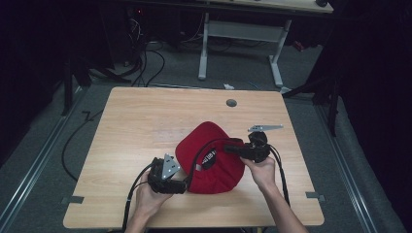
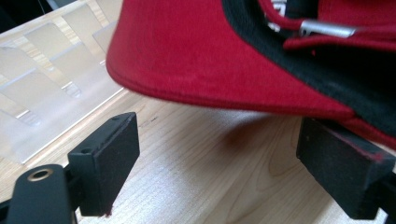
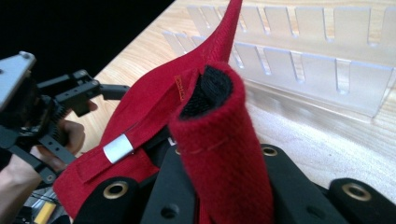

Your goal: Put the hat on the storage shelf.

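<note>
The wooden table [image 1: 131, 126] carries a red cap [image 1: 209, 160], which lies near the front edge, between the two hands, with its inside turned upward, so the black inner band and a label are visible in the high view.

The right gripper [image 1: 232, 148] comes from the right side and reaches over the cap's edge. Its jaws are clenched on a fold of the red fabric with the black band inside: in the right gripper view this fold [image 3: 219, 140] stands up between the jaws and is squeezed tightly.

The left gripper [image 1: 182, 185] is at the cap's front left edge, low on the table. Its jaws are released and stand wide apart. In the left gripper view the red edge of the cap [image 2: 210, 60] hangs just above and beyond them; the right jaw is under the cap's edge, and the left jaw is free of it.

On the cap's strap a small silver buckle [image 3: 118, 148] can be seen. A clear plastic rack [image 3: 303, 51] with slots appears on the table behind the cap; what it contains, I cannot tell.
</note>
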